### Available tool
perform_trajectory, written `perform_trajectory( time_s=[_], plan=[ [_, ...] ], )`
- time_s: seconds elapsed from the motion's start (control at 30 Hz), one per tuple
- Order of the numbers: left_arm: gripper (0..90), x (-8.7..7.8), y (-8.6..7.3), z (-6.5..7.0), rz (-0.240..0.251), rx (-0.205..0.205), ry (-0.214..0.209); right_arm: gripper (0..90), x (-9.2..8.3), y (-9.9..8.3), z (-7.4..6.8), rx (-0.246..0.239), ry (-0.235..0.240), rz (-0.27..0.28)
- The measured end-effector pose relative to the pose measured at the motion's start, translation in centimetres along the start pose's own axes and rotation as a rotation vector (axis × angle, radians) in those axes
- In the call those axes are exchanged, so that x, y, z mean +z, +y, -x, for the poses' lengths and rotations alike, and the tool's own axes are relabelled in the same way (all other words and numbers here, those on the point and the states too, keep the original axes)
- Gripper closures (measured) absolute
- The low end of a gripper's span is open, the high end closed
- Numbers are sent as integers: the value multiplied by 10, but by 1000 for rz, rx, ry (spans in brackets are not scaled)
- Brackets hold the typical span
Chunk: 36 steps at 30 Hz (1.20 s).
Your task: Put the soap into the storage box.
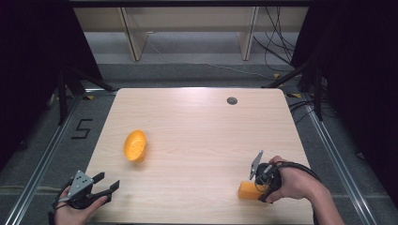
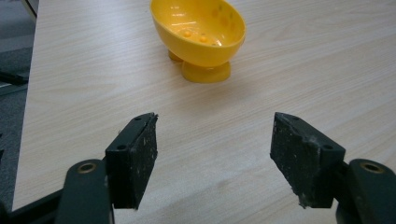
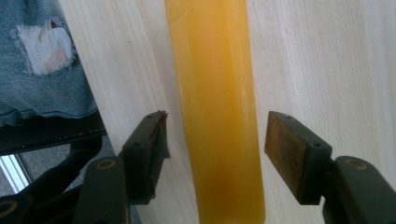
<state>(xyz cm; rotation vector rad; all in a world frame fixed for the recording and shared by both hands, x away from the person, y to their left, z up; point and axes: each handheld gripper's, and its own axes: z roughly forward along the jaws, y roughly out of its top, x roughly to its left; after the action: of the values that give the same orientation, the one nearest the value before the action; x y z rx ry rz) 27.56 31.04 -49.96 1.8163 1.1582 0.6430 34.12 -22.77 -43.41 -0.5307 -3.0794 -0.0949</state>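
I am lowering the right gripper (image 3: 212, 154), jaws apart and not yet touching, astride the orange block (image 3: 215, 107) at the table's (image 1: 197, 140) near right edge, needing to squeeze next.

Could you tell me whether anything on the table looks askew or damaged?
The yellow bowl looks odd in the high view, as if tipped on its side, yet in the left gripper view it stands on its foot. The orange block lies flat between the right claw's open jaws.
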Motion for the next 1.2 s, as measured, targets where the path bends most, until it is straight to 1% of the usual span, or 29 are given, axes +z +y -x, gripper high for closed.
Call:
perform_trajectory(
  time_s=[0.03, 0.17, 0.2, 0.27, 0.3, 0.33, 0.37, 0.4, 0.43, 0.53, 0.57, 0.6, 0.63, 0.67, 0.7, 0.73, 0.77, 0.8, 0.83, 0.87, 0.9, 0.97, 1.0, 1.03, 1.07, 1.1, 1.13, 1.17, 1.2],
  plan=[
    [310, 1, 0, -1, 1, 2, -10, 434, 3, 1, 1, -15, -7, -9],
    [309, 1, 0, 0, 2, 4, -8, 513, 7, 4, 1, -26, -11, -36],
    [307, 1, 0, 0, 0, 4, -4, 546, 10, 5, 2, -47, -19, -31],
    [304, 1, 0, -1, 1, 5, -3, 585, 12, 5, 3, -50, -17, -55],
    [303, 1, 0, -1, 5, 11, -6, 591, 12, 6, 1, -32, -14, -67],
    [300, 1, 0, -1, 9, 10, -7, 597, 13, 6, 2, -64, -22, -60],
    [300, 1, 0, -1, 18, 13, -15, 610, 12, 6, 0, -61, -19, -69],
    [300, 1, 0, -1, 18, 13, -15, 615, 13, 7, 1, -100, -23, -61],
    [300, 1, 0, 1, 14, 5, -6, 616, 12, 8, -1, -75, -17, -77],
    [299, 1, 1, 2, 19, 28, -20, 618, 13, 8, 1, -107, -19, -68],
    [299, 2, 1, 2, 18, 33, -26, 618, 12, 8, 0, -80, -10, -74],
    [296, 2, 1, 4, 23, 19, -29, 618, 13, 8, 2, -92, 1, -55],
    [296, 2, 1, 4, 23, 22, -34, 618, 12, 8, 2, -69, 6, -65],
    [297, 3, 2, 4, 25, 43, -44, 618, 12, 7, 2, -52, 6, -65],
    [297, 3, 2, 6, 25, 25, -49, 619, 11, 7, 3, -63, 9, -63],
    [296, 3, 3, 6, 24, 48, -56, 619, 10, 8, 4, -74, 13, -63],
    [297, 4, 3, 8, 31, 35, -66, 618, 8, 8, 3, -72, 13, -68],
    [297, 5, 4, 7, 45, 64, -94, 619, 6, 9, 1, -73, 11, -73],
    [297, 5, 5, 10, 43, 49, -101, 619, 4, 10, 0, -82, 19, -80],
    [295, 5, 5, 10, 43, 49, -101, 619, 4, 10, 0, -82, 19, -80],
    [292, 6, 8, 13, 50, 87, -123, 619, 0, 13, -3, -127, 10, -80],
    [290, 7, 11, 18, 57, 106, -154, 619, -4, 17, -4, -165, 4, -87],
    [291, 9, 13, 20, 62, 130, -175, 618, -6, 19, -4, -197, 11, -75],
    [292, 9, 13, 20, 62, 130, -175, 618, -6, 19, -4, -197, 11, -75],
    [294, 12, 17, 27, 60, 179, -222, 619, -12, 25, -8, -217, -10, -77],
    [295, 12, 17, 27, 60, 179, -222, 619, -13, 28, -7, -269, -12, -61],
    [295, 13, 20, 30, 59, 215, -239, 619, -13, 28, -7, -269, -12, -61],
    [295, 15, 22, 36, 53, 201, -259, 618, -15, 31, -9, -245, 3, -60],
    [294, 20, 28, 45, 57, 232, -295, 618, -17, 39, -7, -341, -3, -7]
  ],
)
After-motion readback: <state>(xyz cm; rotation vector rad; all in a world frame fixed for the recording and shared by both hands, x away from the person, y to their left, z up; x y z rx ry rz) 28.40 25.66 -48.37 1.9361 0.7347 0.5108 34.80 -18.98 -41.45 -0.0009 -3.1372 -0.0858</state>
